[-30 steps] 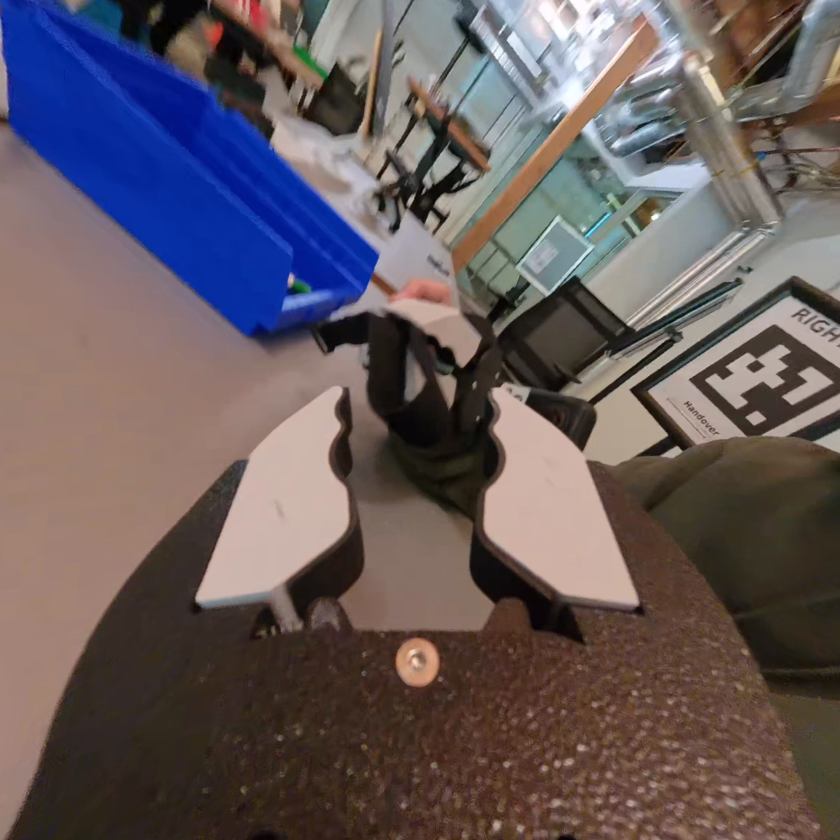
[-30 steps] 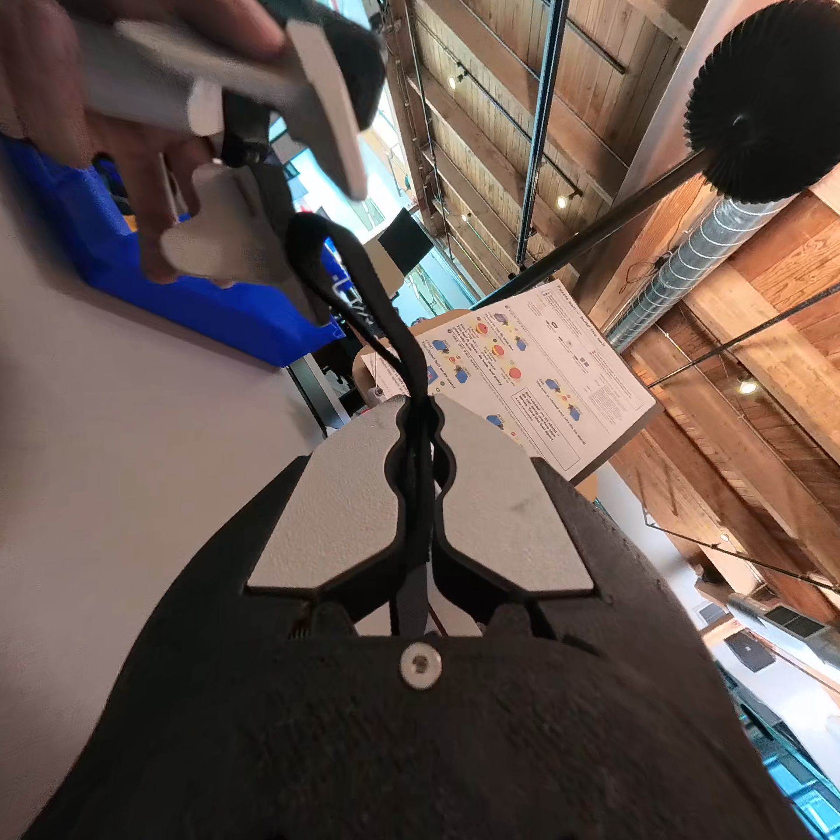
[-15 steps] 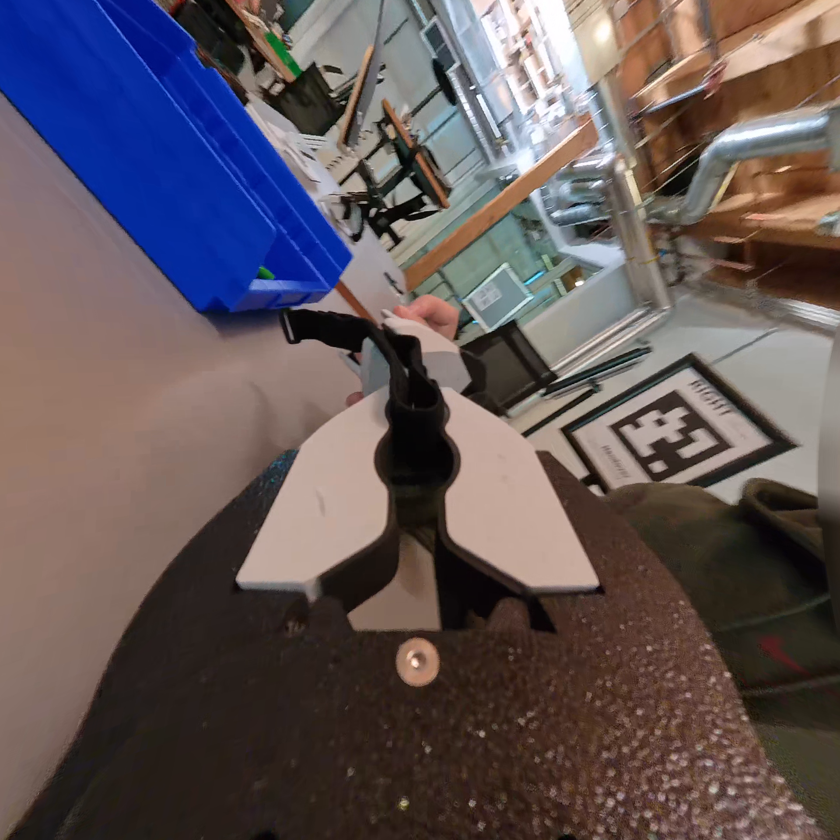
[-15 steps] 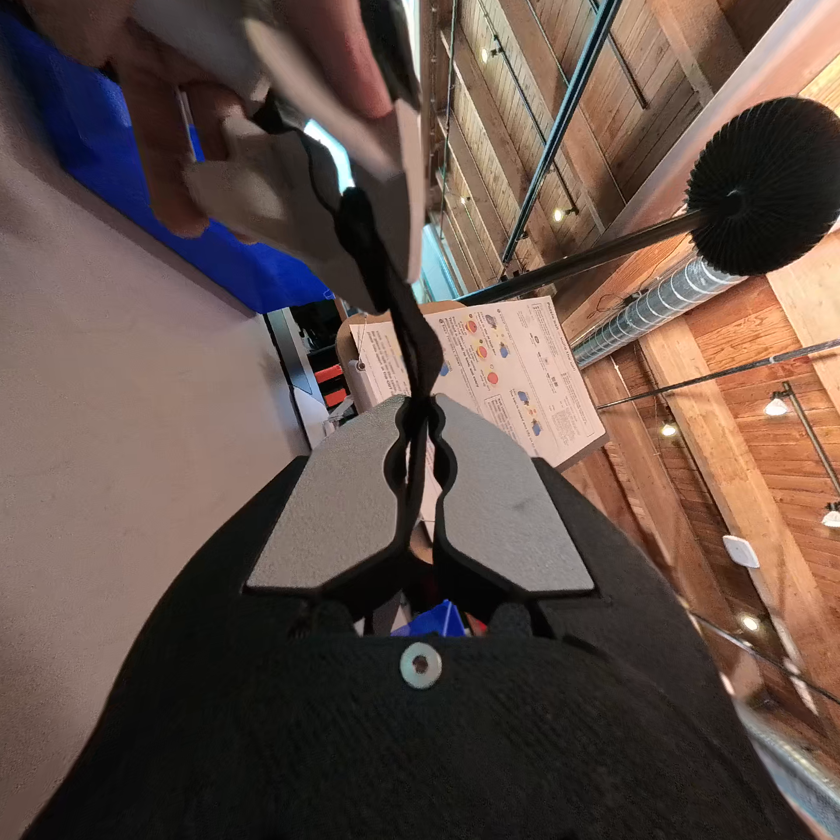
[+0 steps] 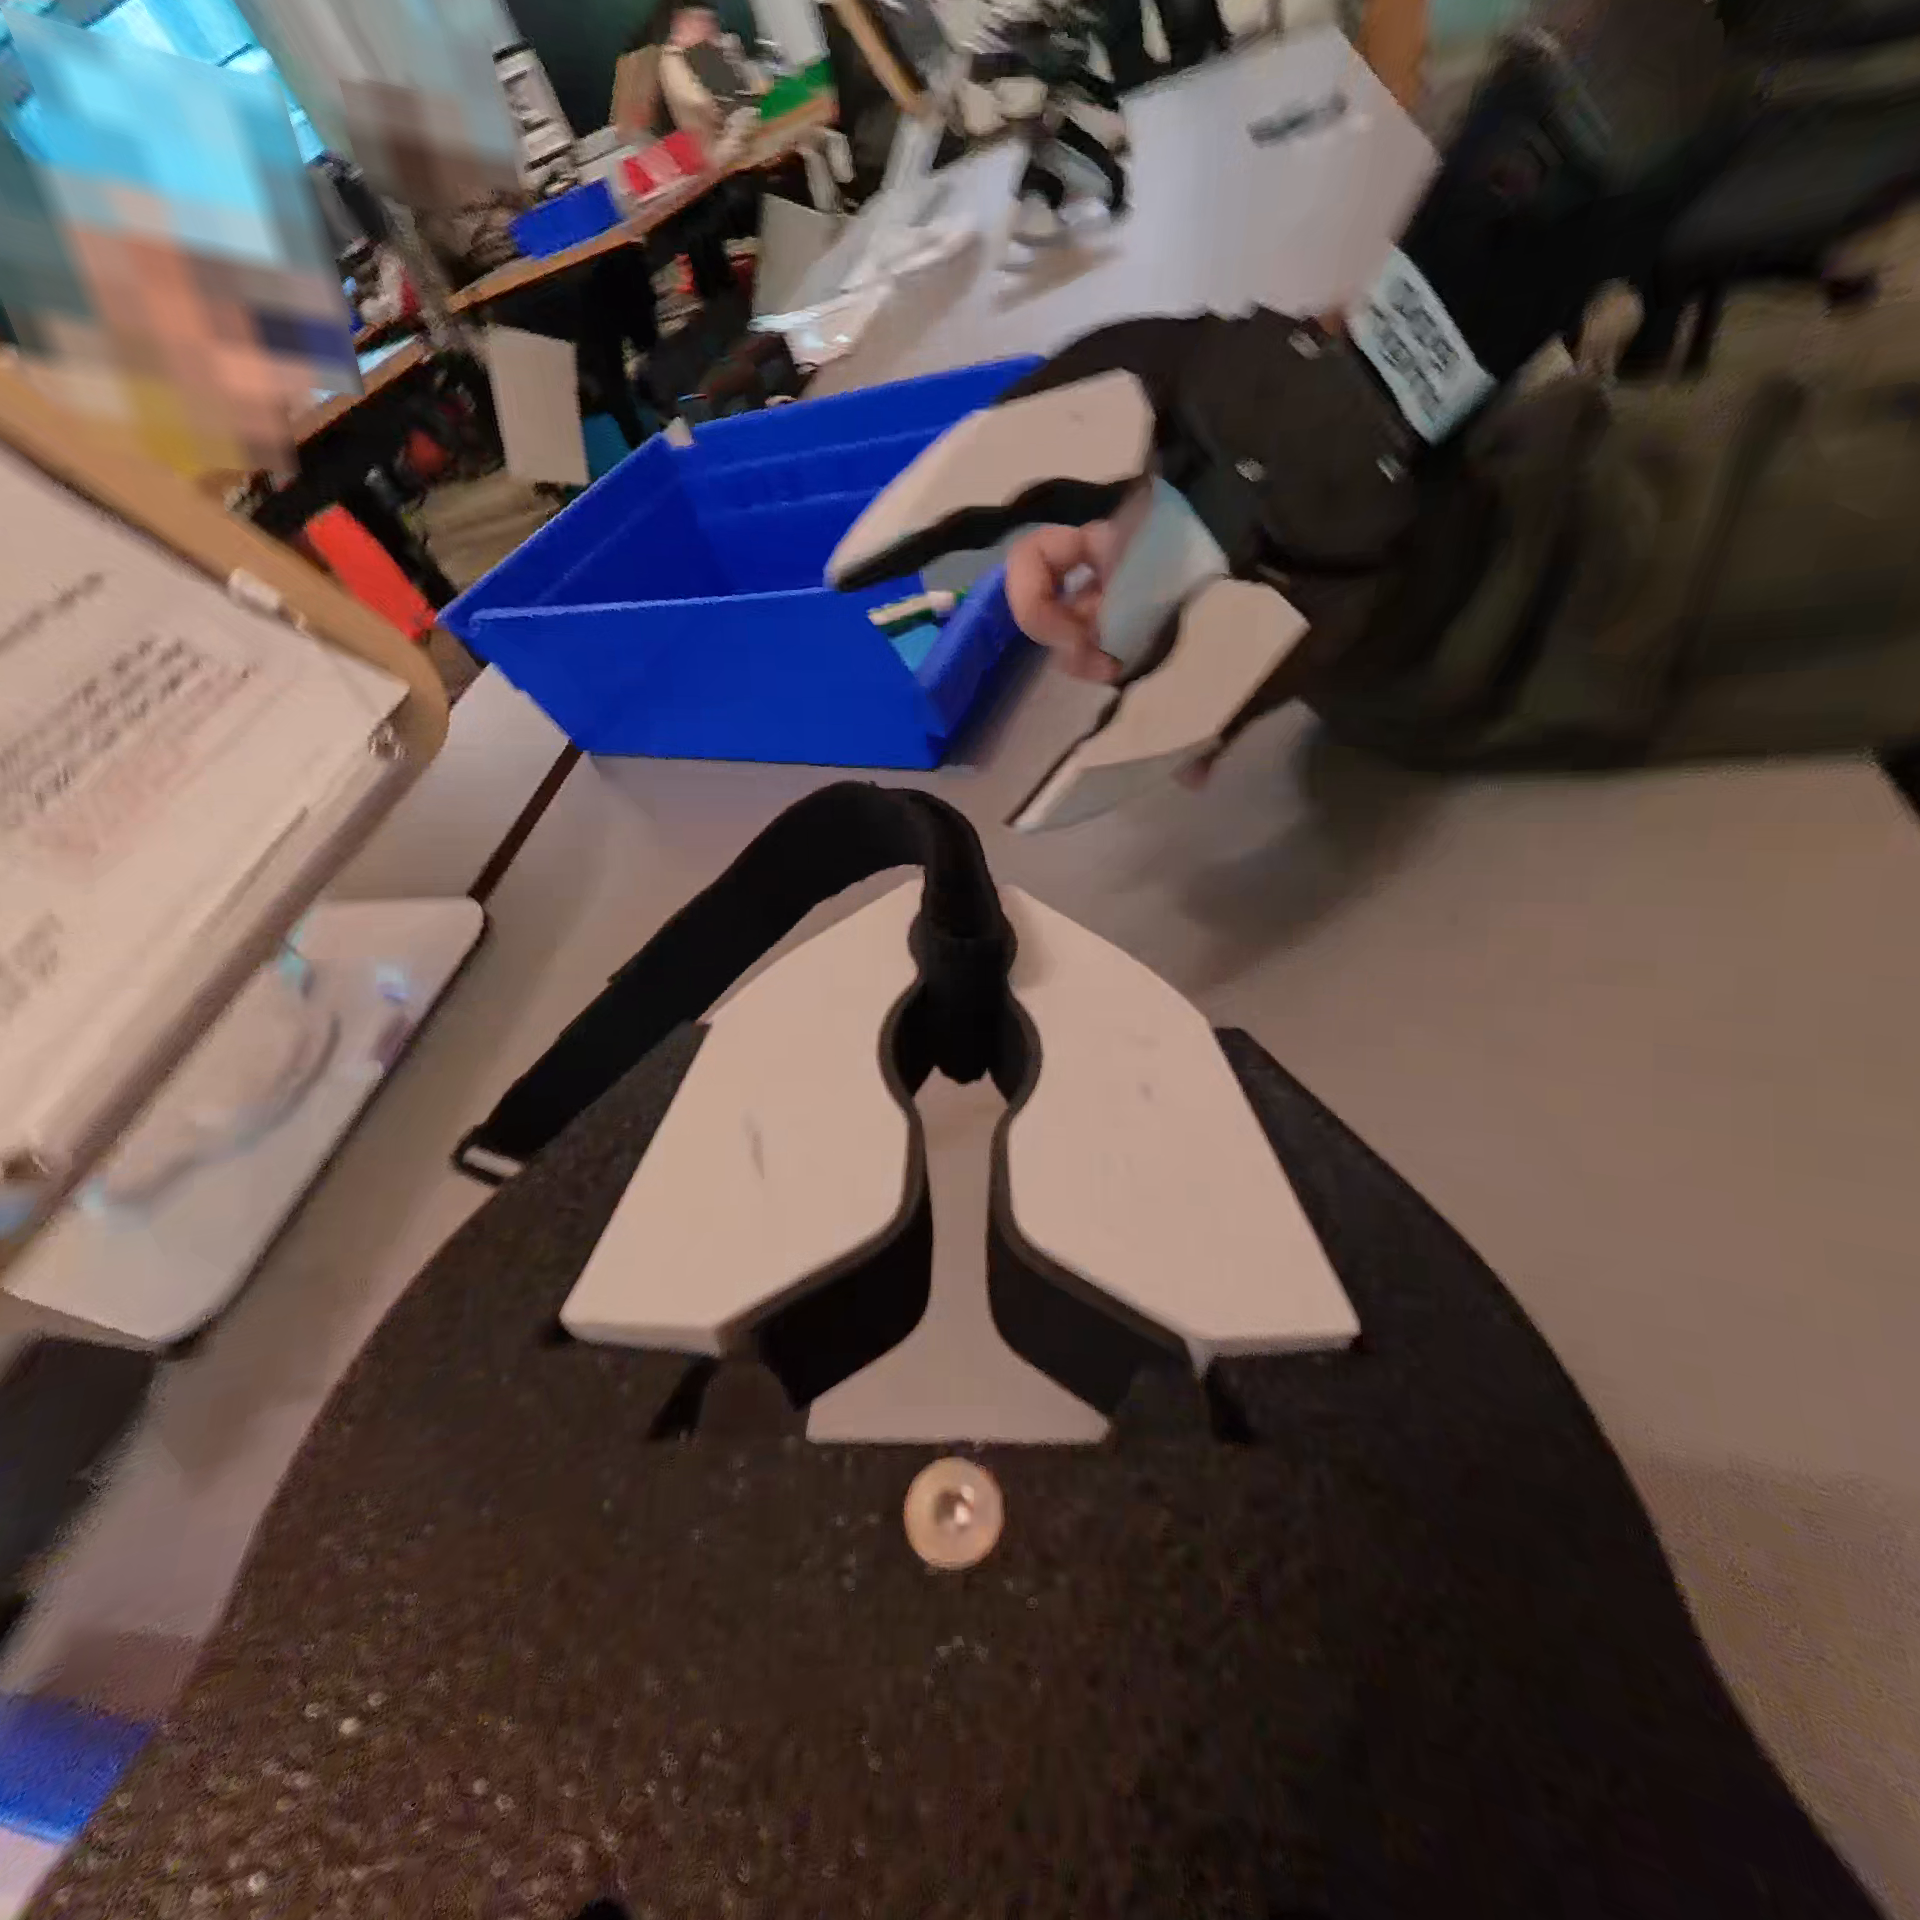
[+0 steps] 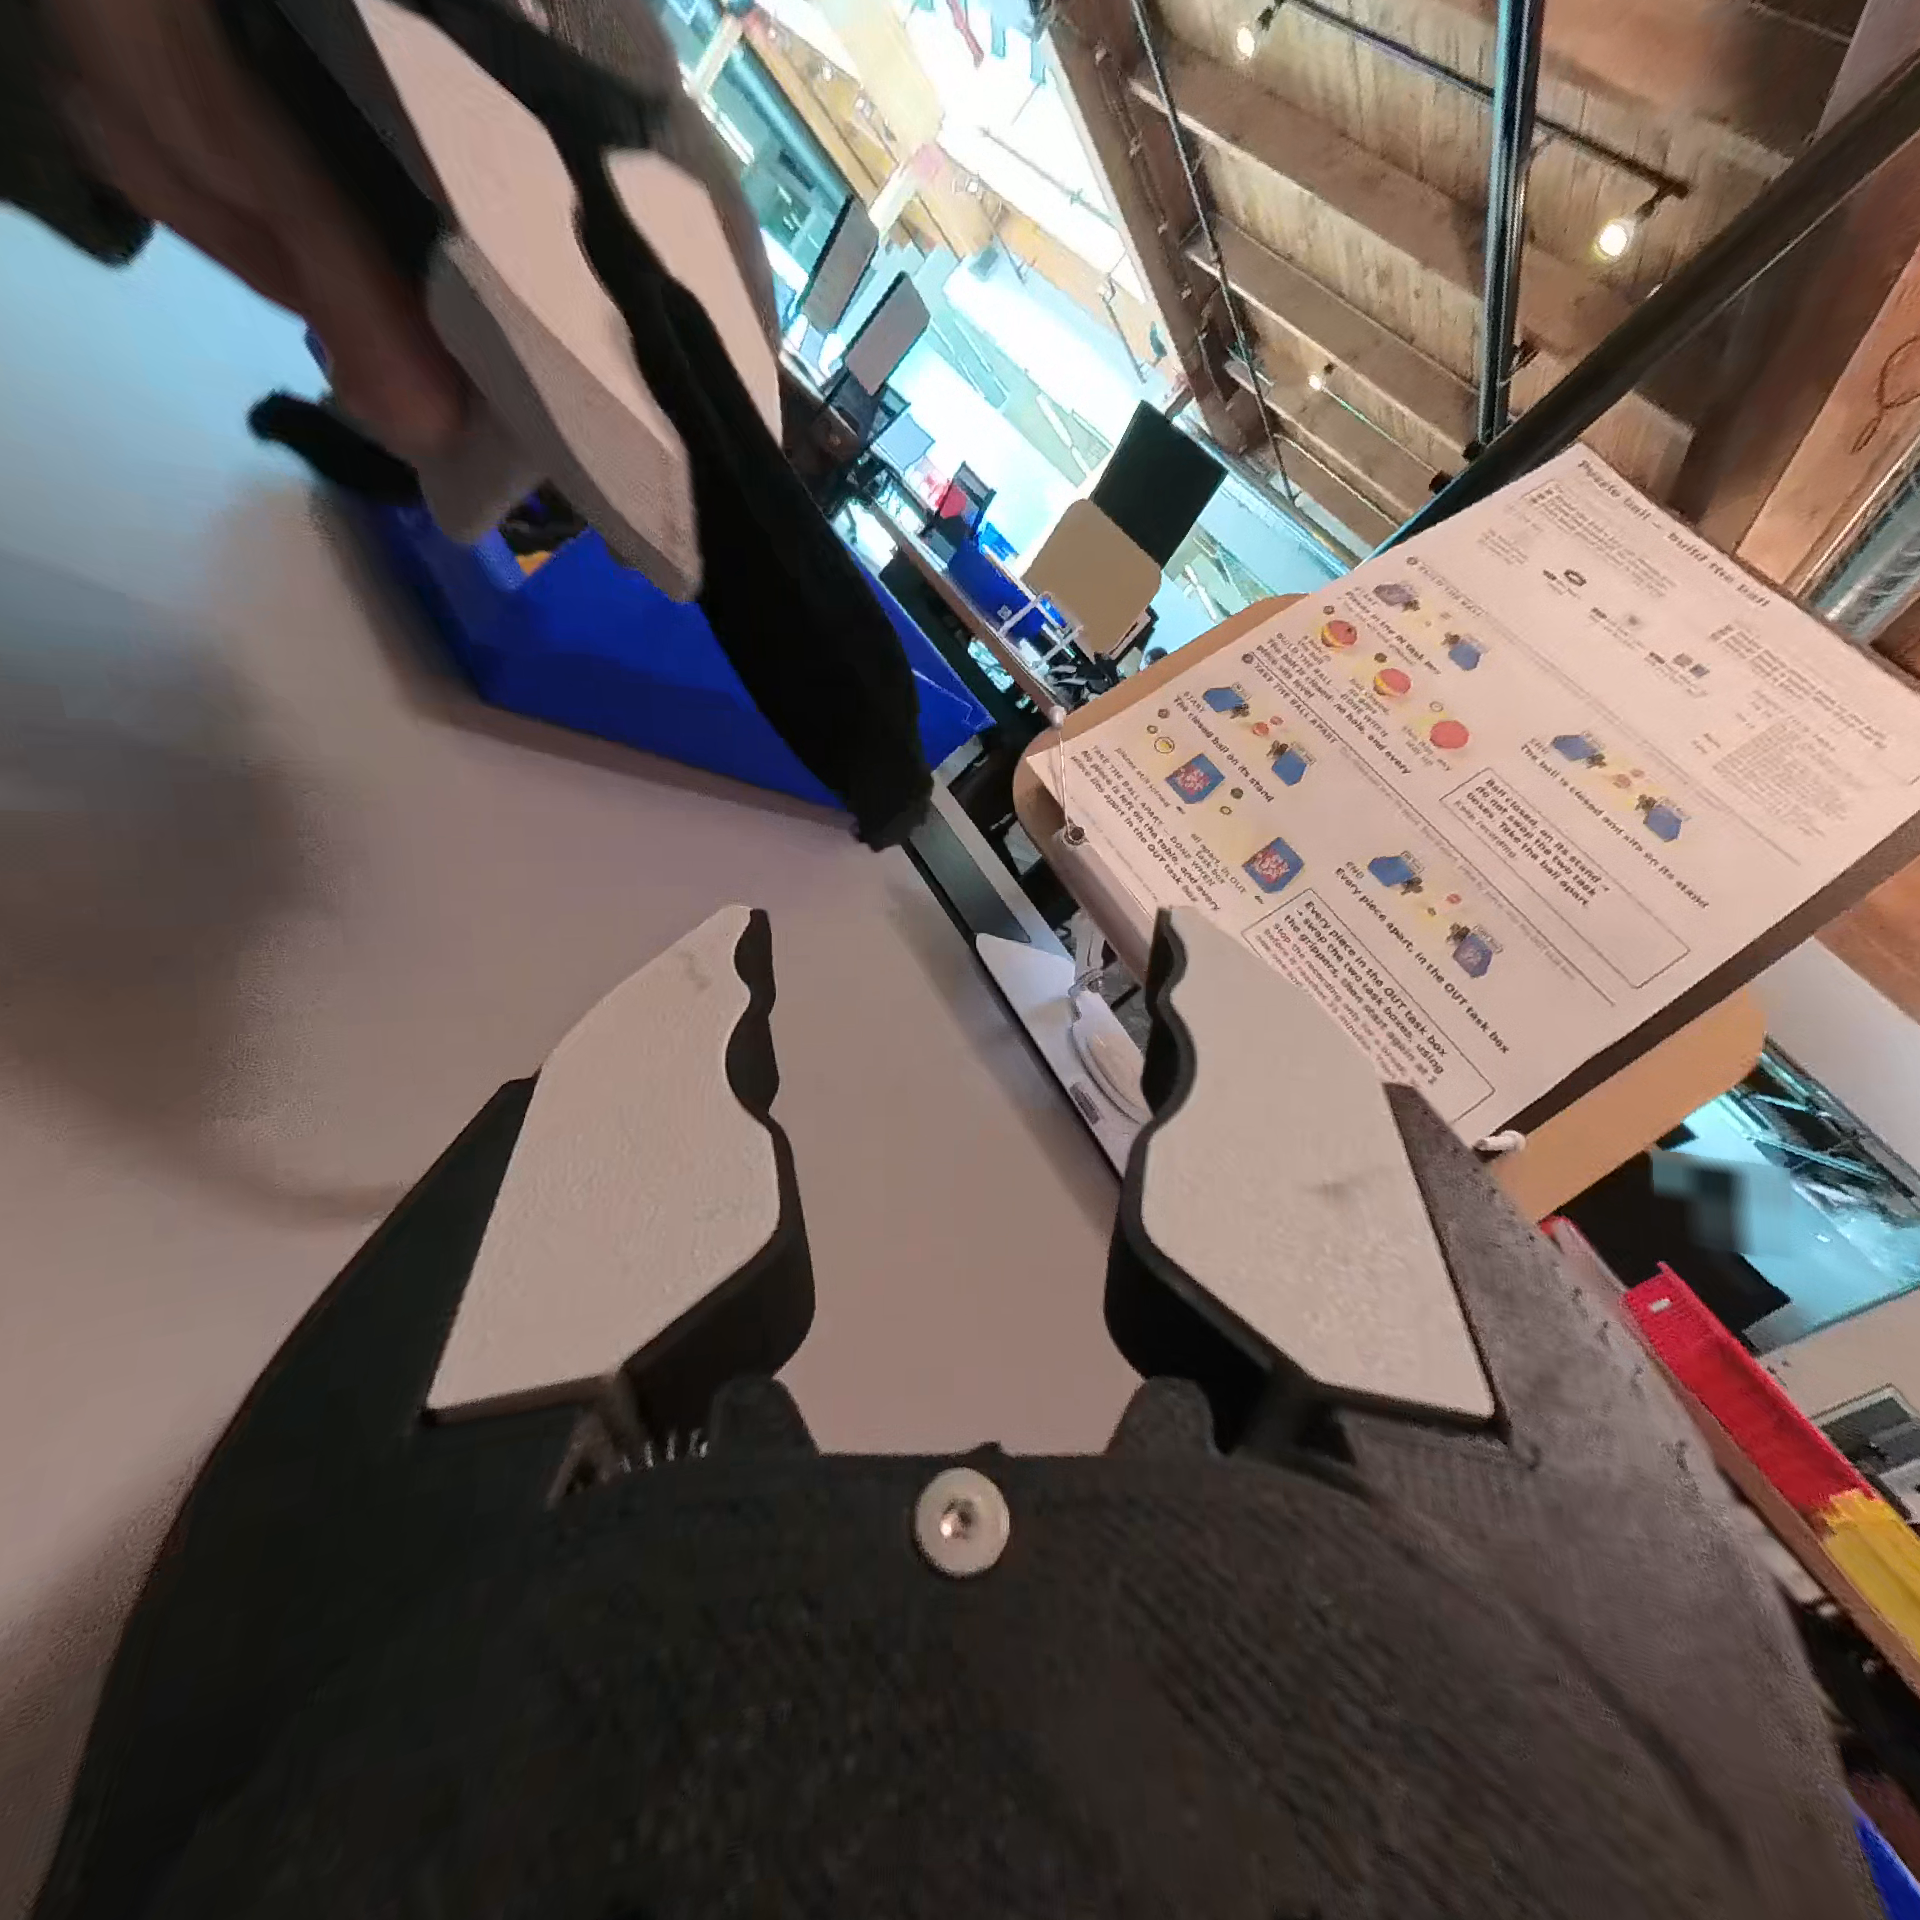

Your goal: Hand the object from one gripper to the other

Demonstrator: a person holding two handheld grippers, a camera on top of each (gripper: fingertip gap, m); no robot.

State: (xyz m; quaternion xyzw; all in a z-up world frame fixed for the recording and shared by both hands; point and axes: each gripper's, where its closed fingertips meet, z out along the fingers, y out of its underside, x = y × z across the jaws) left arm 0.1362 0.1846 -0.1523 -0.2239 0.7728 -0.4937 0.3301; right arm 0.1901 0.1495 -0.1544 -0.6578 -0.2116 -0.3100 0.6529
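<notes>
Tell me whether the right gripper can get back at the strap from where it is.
Probably yes. The right gripper is open and empty, and the strap hangs free ahead of it from the shut left gripper, with nothing between.

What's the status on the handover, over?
Left gripper shut on the black strap. Right gripper open, empty, clear of the strap. Strap hangs free above the table; blue bin behind, nothing in the way.

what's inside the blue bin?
In the left wrist view, the blue bin shows a few small pale and green pieces near its right end; the open right gripper covers that corner. Too blurred to identify them.
</notes>
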